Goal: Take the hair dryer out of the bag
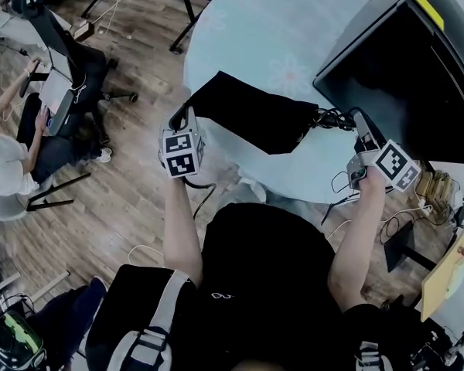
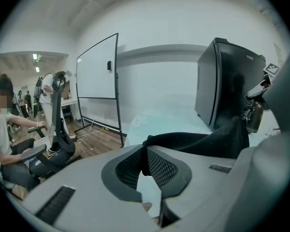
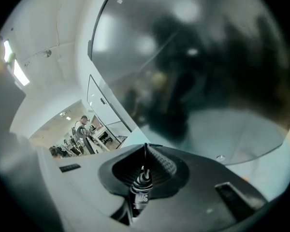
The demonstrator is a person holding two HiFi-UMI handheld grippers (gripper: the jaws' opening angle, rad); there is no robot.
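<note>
Wood floor (image 1: 131,207), far left: a seated person (image 1: 8,161) is there, well apart from the work.
Left gripper (image 2: 146,164): raised over the near left edge of the bench (image 1: 247,37). Its fingers are together, clamped on a fold of black cloth at the left end of the bag (image 1: 255,114).
Bag: black cloth, slung between the two grippers above the round, pale blue bench. Its left end is pinched and its right end is bunched towards the cord (image 1: 334,118).
Cord: black, gathered in loops at the bag's right end, just left of the right gripper (image 3: 144,170).
Right gripper: raised at the near right of the bench. Its fingers are all but together, clamped on the cord at its ribbed sleeve, with no cloth between them.
Black box (image 1: 402,76): stands at the far right of the bench, beyond the right gripper.
Hair dryer: its body shows in no view. I judge it to be inside the bag, towards the right end where the cord comes out.
Done: the bag is off the bench and gripped at one end, and the cord is out and gripped.
Left: nearly the whole removal. The dryer's body has yet to come out through the right end, most likely drawn by the cord while the left gripper anchors the bag.
</note>
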